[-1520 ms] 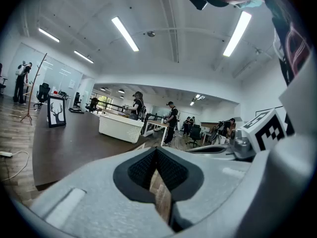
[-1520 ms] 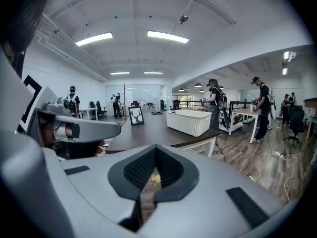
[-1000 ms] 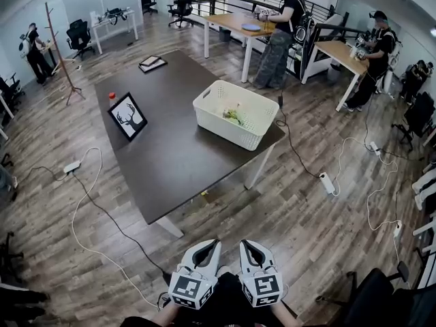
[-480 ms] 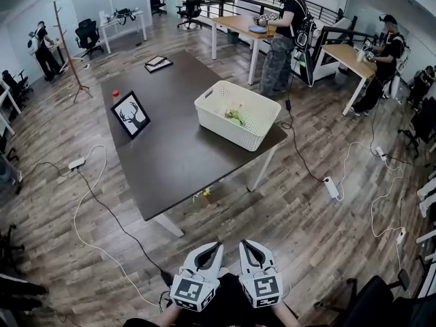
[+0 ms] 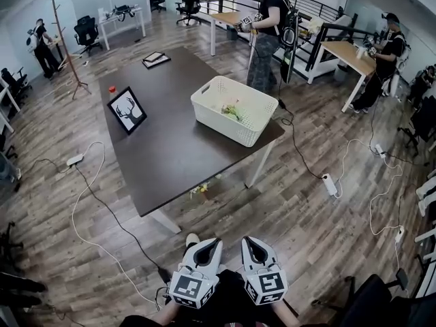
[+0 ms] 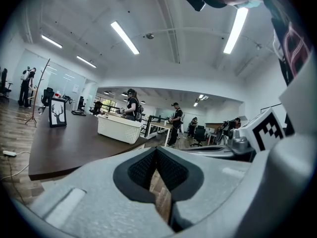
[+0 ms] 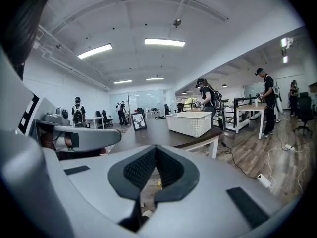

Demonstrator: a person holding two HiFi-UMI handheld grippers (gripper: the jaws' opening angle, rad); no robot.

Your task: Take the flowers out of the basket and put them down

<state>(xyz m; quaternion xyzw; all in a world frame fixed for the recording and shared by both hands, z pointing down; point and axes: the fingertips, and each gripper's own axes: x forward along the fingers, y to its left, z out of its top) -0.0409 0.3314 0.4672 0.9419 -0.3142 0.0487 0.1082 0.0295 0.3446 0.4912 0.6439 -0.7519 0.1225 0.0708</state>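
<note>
Wood-plank floor [image 5: 306, 237] lies beneath the left gripper [image 5: 210, 244] and right gripper [image 5: 249, 242], which are side by side, each with its jaws closed on nothing. Well ahead of them stands a dark table [image 5: 170, 155]. At its far right end a white basket [image 5: 253, 129] holds the flowers [image 5: 231, 112], a small green and pale-yellow bunch.

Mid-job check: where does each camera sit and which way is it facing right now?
Head view: on the person's head, facing forward and steeply down at the dark table and white basket; left tongs and right tongs show at the bottom.
Left gripper view: on the left tongs, facing along its shut jaws toward the table; right tongs at right.
Right gripper view: on the right tongs, facing along its shut jaws toward the table; left tongs at left.
Shared: all three show the basket and deer picture.
</note>
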